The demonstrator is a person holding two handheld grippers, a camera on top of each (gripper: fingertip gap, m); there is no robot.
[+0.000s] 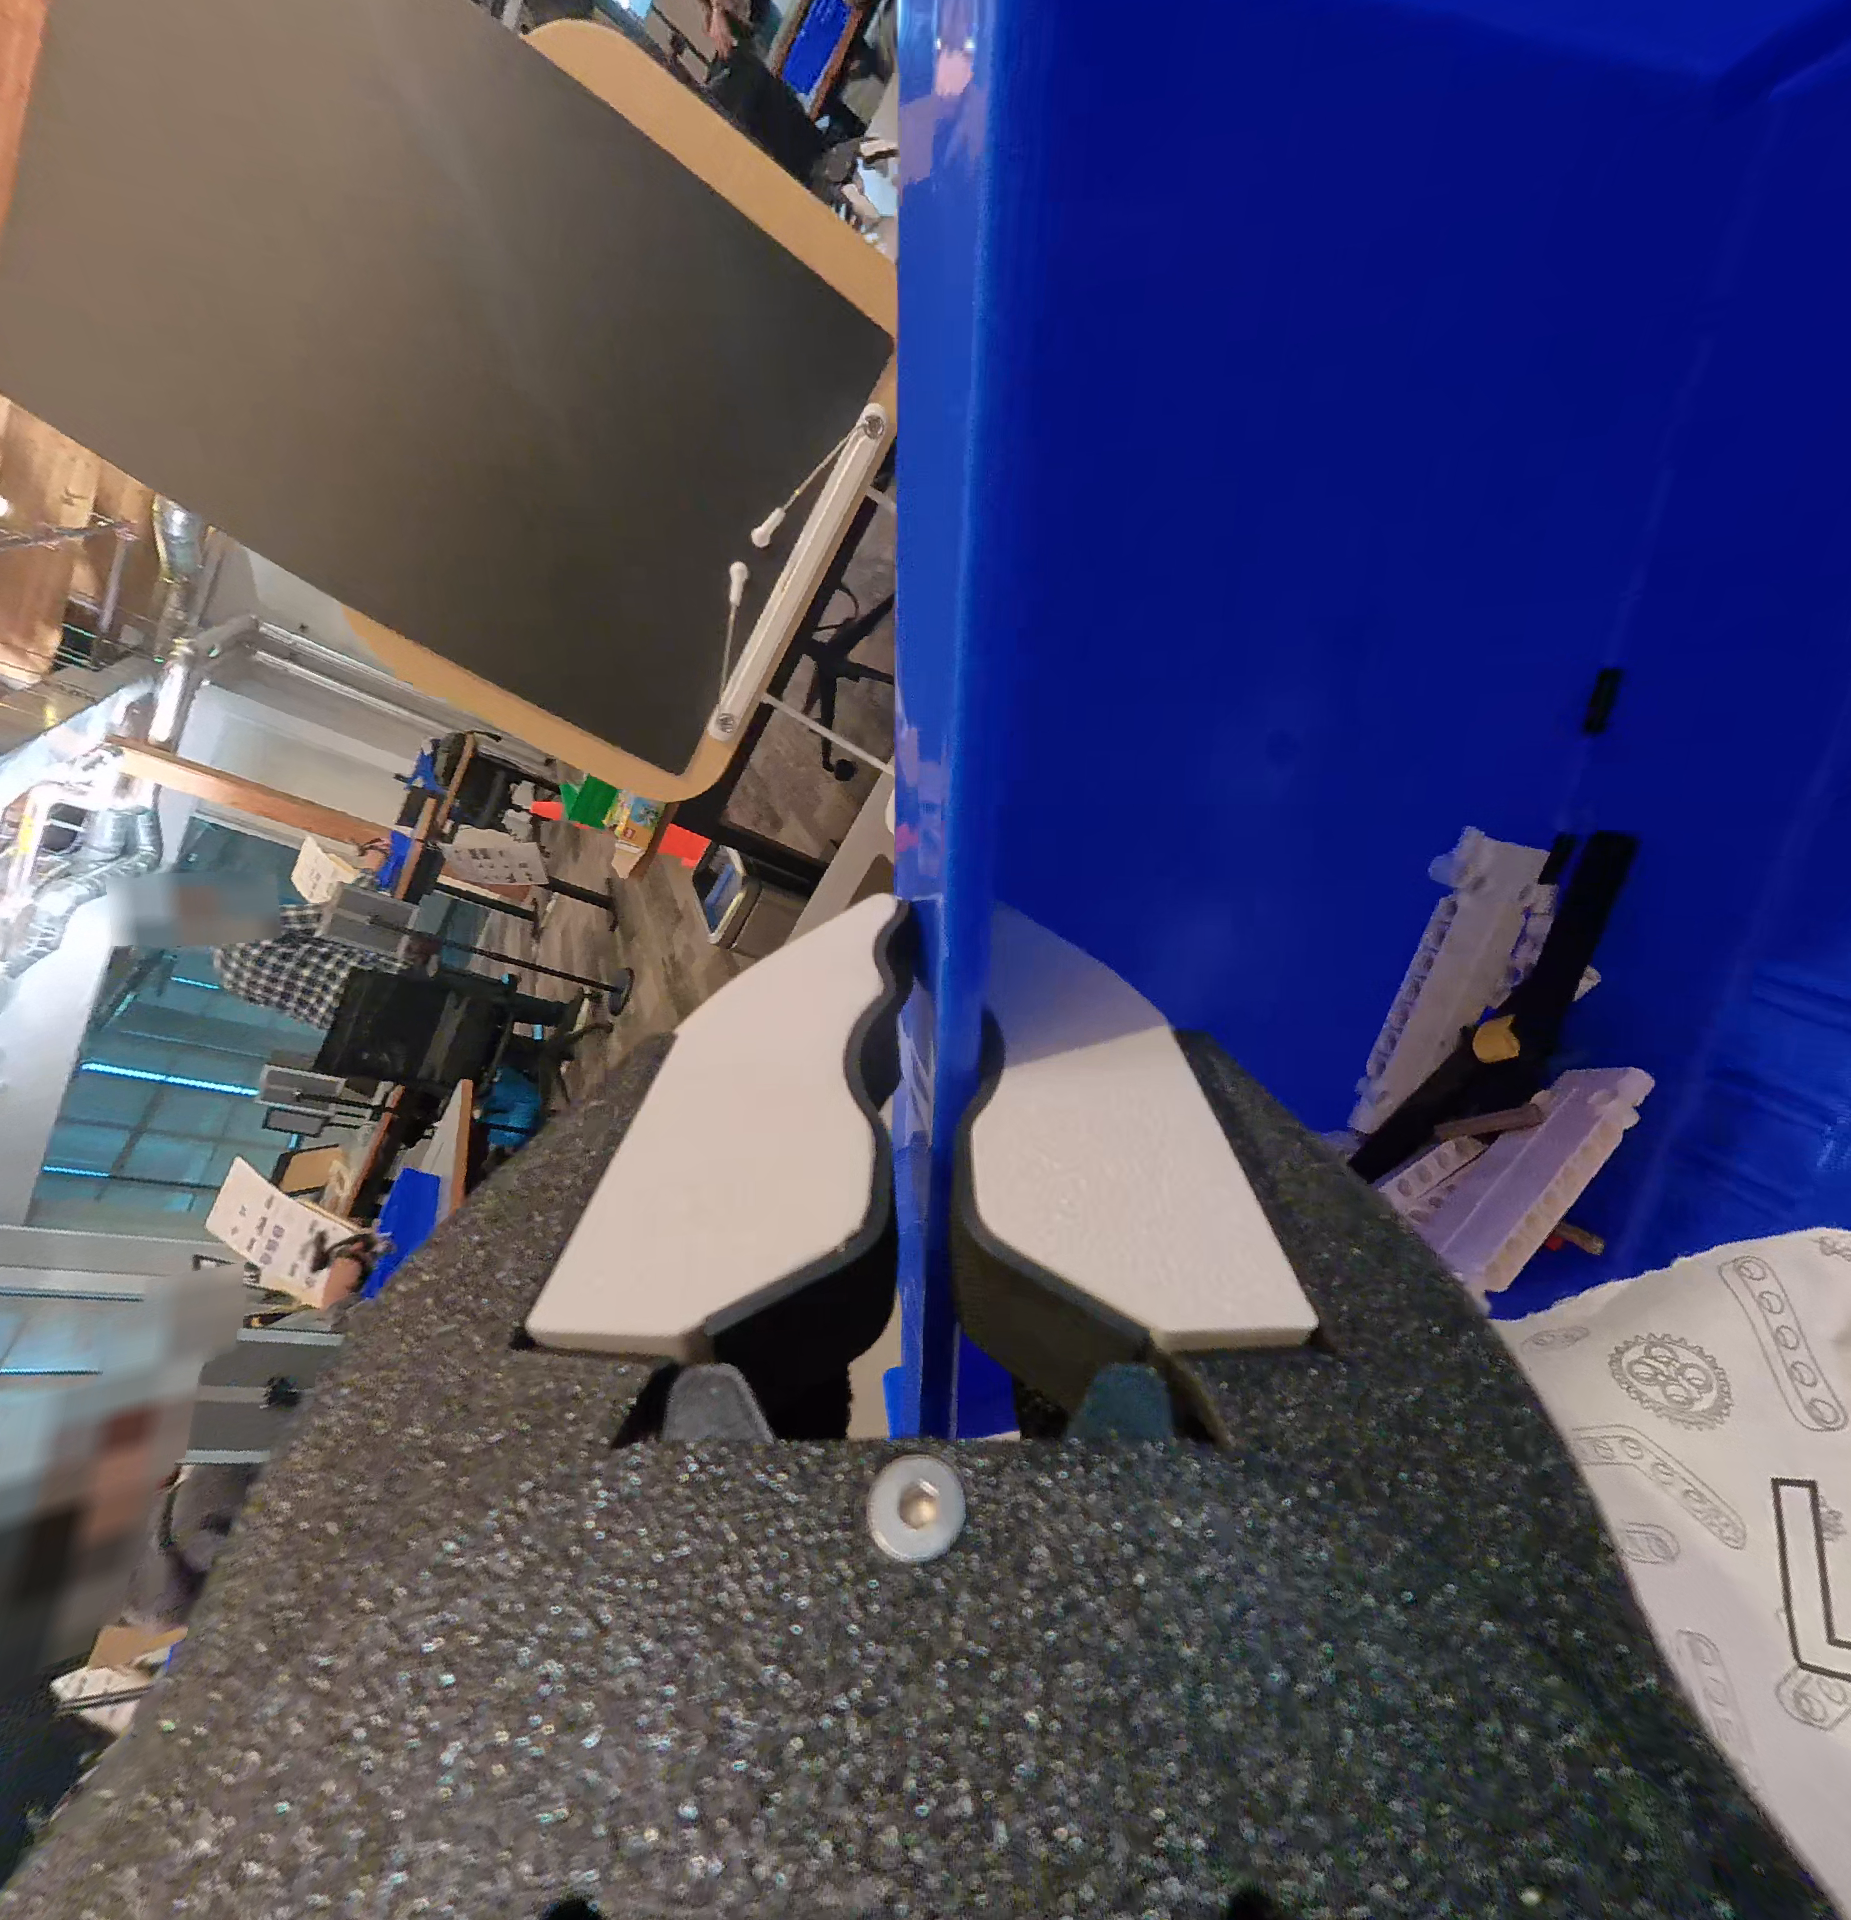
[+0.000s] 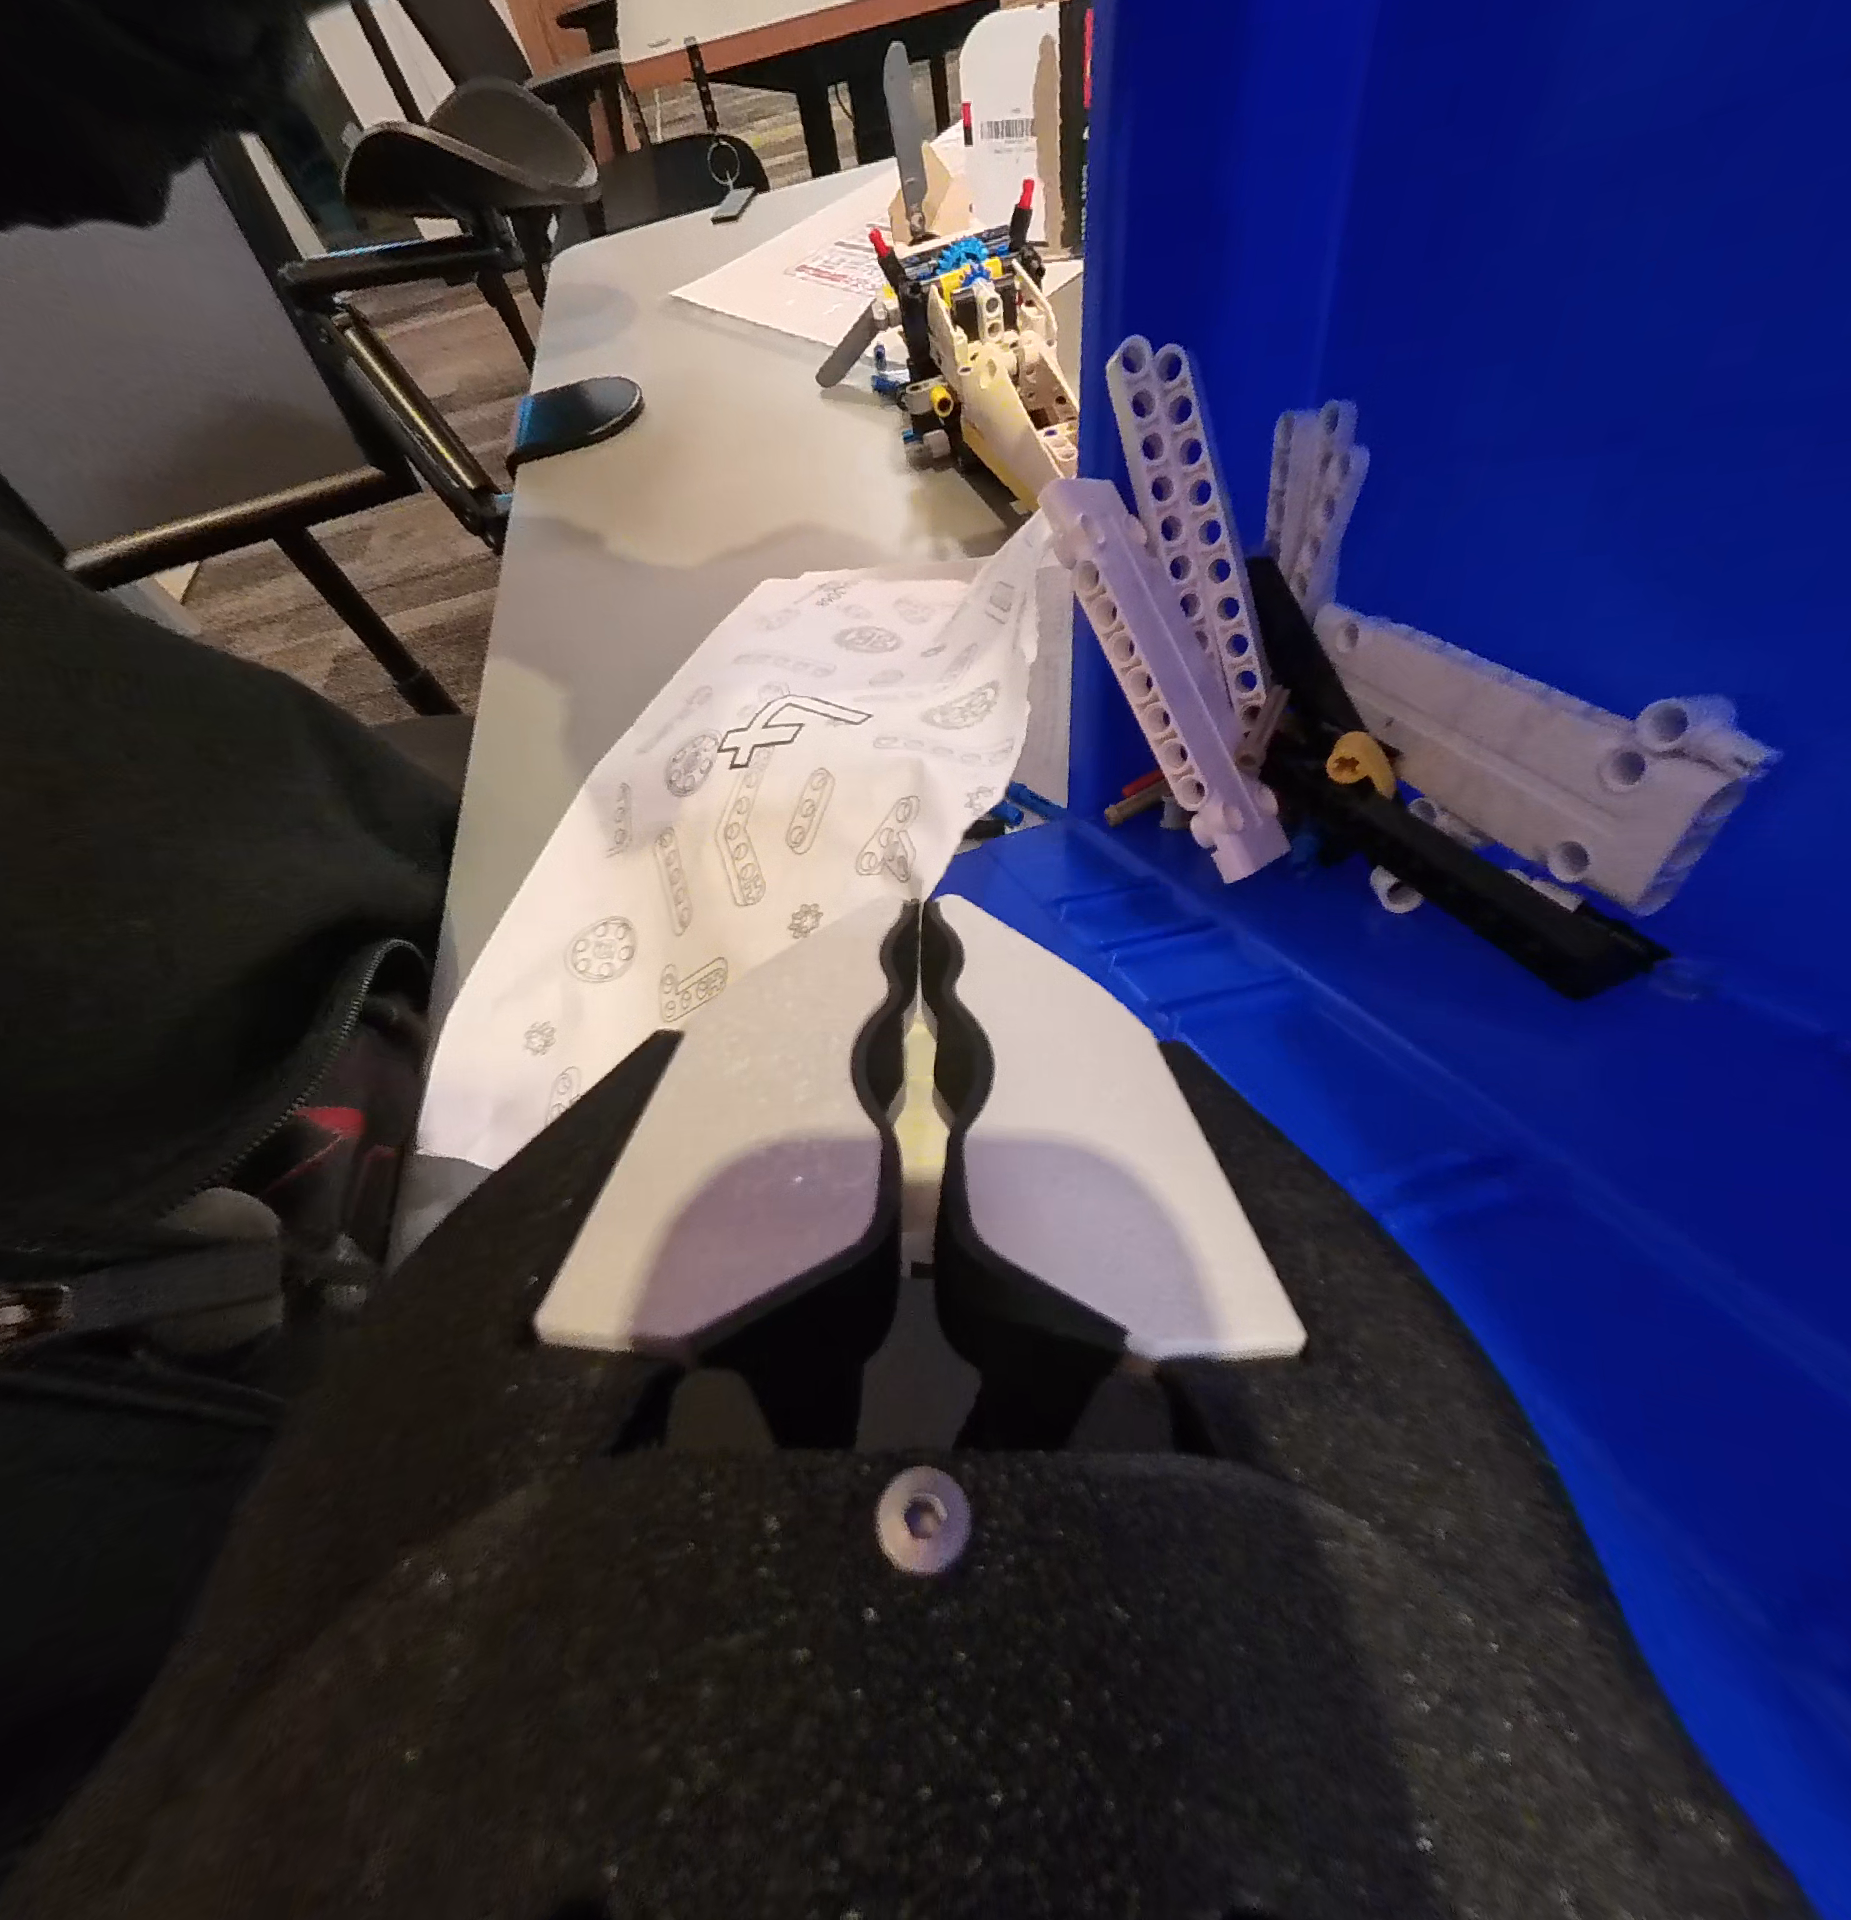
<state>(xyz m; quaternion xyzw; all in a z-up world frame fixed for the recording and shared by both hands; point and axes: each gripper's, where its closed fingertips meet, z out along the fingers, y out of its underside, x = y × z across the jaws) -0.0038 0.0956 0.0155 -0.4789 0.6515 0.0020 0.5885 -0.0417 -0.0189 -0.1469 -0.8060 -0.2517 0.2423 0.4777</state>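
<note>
Between my left tongs [image 1: 936,997] sits the blue bin [image 1: 1316,520] wall, pinched tight; stiff, slick, light-looking plastic, rim's my handle. Right tongs [image 2: 919,925] closed beside printed paper [image 2: 755,790].

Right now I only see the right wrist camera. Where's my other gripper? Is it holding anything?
Observer: Your left gripper is clamped on the side wall of the blue bin, with one finger outside and one inside.
Operator: What's past the bin on that side?
Observer: A black-topped table with a tan edge.
Operator: Is anybody over there?
Observer: Yes, a person in a checked shirt, far back in the room.
</note>
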